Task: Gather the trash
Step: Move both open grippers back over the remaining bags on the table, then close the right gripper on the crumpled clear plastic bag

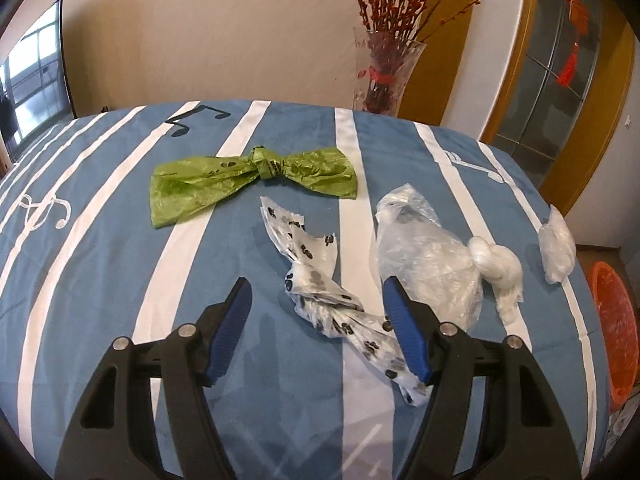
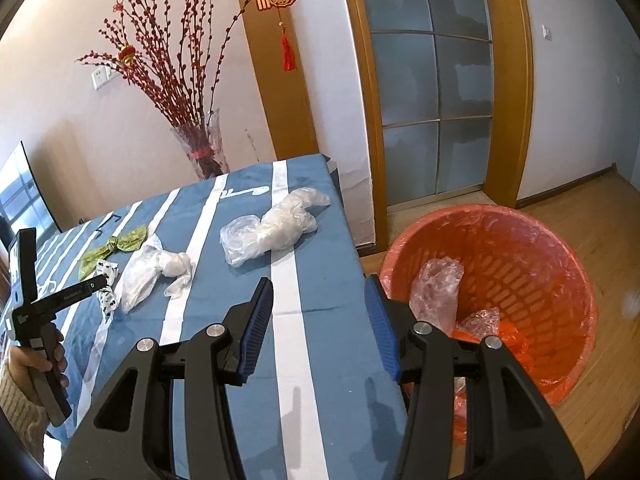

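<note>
Several knotted plastic bags lie on the blue striped table. A green bag lies at the far middle. A white paw-print bag lies between and partly under my open left gripper, its tail passing under the right finger. A clear knotted bag lies to its right, and another clear bag near the right edge. My right gripper is open and empty over the table's right edge, beside the orange bin, which holds clear plastic.
A glass vase of red branches stands behind the table's far edge. A TV is at the far left. A wooden-framed glass door and wood floor lie beyond the bin. The hand holding the left gripper shows at the left of the right wrist view.
</note>
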Tool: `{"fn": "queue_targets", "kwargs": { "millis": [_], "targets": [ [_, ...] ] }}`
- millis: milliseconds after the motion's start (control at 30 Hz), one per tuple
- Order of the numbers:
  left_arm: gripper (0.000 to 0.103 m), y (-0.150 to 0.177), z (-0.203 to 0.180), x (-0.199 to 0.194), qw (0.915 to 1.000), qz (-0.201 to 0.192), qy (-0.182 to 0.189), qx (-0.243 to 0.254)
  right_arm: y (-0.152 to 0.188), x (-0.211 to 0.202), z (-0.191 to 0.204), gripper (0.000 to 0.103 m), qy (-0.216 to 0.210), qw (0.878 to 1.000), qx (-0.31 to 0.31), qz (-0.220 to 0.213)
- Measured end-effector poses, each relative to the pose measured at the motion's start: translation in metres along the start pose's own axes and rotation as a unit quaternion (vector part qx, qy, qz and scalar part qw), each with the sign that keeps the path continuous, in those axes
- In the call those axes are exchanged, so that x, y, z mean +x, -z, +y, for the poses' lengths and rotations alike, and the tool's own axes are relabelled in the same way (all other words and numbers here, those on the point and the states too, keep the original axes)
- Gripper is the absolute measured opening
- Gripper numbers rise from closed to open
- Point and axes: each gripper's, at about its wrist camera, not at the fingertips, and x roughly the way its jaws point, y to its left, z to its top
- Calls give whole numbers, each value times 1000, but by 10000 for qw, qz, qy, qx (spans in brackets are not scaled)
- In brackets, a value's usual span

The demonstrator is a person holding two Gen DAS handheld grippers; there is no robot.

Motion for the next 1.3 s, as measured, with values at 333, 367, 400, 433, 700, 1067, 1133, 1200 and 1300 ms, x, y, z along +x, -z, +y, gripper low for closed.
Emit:
{"fn": "queue_targets", "kwargs": {
  "millis": [333, 367, 400, 433, 700, 1067, 1133, 1200, 1300],
  "targets": [
    [67, -4, -16, -12, 9996, -214, 142, 111, -18, 37, 12, 49, -101, 9999, 136, 29],
    [67, -5, -16, -14, 9995, -232, 166, 115, -20, 44, 15, 49, -121, 9998, 151, 56],
    [67, -6, -16, -15, 9994, -249, 180, 126, -24, 54, 19, 49, -139, 9997, 166, 96],
    [67, -6, -16, -17, 9994, -264, 176, 139, -26, 62, 22, 49, -146, 9997, 172, 131],
    [67, -8, 0, -18, 9995, -249, 110, 133, -45, 137, 46, 49, 34, 9981, 267, 553],
    [67, -3, 7, -15, 9997, -164, 115, 103, -34, 171, 51, 23, 43, 9942, 166, 1065],
    [67, -2, 8, -12, 9999, -116, 106, 63, -33, 164, 49, 19, 39, 9949, 92, 1008],
    [67, -2, 9, -9, 9999, -95, 77, 43, -32, 156, 46, 18, 28, 9955, 81, 944],
    [67, -3, 9, -2, 10000, -24, -2, -4, -30, 147, 44, 18, 6, 9962, 42, 872]
  ]
}}
